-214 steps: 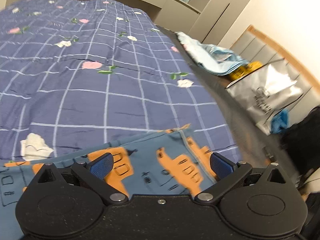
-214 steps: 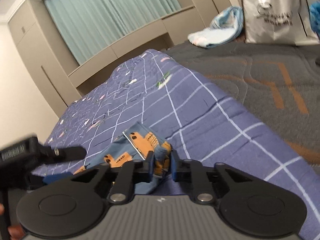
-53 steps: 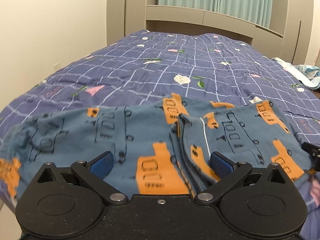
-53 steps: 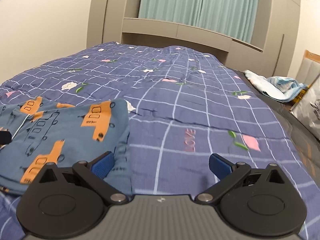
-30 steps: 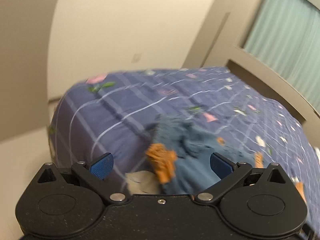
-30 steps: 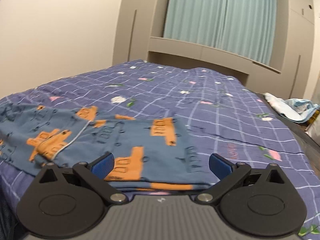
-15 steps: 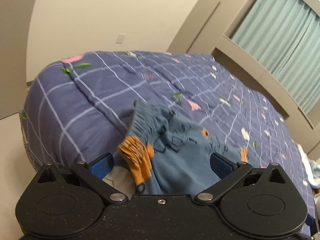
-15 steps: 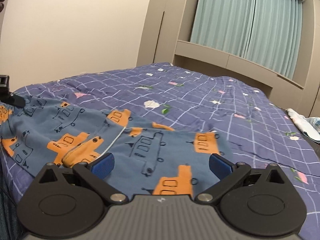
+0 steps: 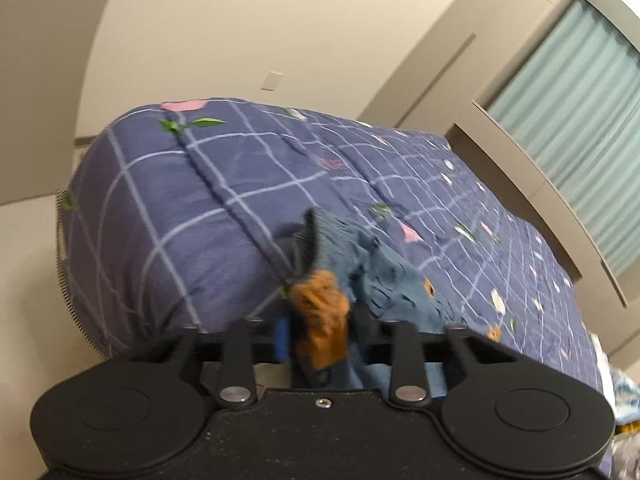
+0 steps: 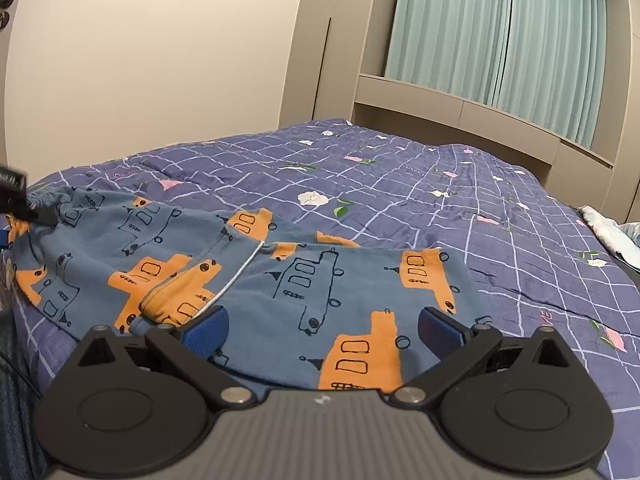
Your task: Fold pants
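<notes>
Where pants lie, purple checked quilt, teal curtains.

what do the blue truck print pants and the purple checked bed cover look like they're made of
Blue pants with orange truck print: soft matte knit, probably cotton; they drape limply, and the waistband bunches in the left gripper. Purple checked bed cover: padded quilted fabric, matte; stitched lines puff between squares.
</notes>
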Demonstrator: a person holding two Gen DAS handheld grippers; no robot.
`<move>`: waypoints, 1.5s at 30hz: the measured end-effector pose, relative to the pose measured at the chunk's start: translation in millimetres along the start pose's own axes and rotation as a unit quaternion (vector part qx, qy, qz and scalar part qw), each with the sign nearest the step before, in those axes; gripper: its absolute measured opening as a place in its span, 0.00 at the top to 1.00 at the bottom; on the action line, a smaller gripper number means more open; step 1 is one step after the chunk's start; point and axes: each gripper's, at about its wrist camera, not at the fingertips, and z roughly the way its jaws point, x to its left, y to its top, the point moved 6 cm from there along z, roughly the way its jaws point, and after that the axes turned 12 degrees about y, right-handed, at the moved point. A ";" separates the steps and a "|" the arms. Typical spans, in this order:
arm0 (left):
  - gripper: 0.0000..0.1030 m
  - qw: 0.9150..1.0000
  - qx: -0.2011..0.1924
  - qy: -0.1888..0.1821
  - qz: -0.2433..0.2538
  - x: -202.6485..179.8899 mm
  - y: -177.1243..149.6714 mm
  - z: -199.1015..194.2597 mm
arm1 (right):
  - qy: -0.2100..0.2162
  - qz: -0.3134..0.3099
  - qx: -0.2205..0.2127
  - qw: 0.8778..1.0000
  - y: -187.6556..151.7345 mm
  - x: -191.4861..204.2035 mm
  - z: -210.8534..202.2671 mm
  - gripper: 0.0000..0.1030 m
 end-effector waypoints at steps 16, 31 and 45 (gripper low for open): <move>0.85 0.975 -0.104 -0.136 0.143 -122.0 20.2 -72.6 | -0.037 0.010 -0.021 0.999 4.9 -35.5 -20.4 0.00; 0.85 0.882 -0.060 -0.260 0.388 -288.8 -98.0 -100.8 | -0.143 0.037 -0.027 0.989 -19.7 -140.9 -76.6 0.00; 0.65 0.850 0.038 -0.251 0.461 -290.4 -180.6 -47.0 | -0.163 0.087 -0.013 0.983 -52.4 -178.9 -94.0 0.00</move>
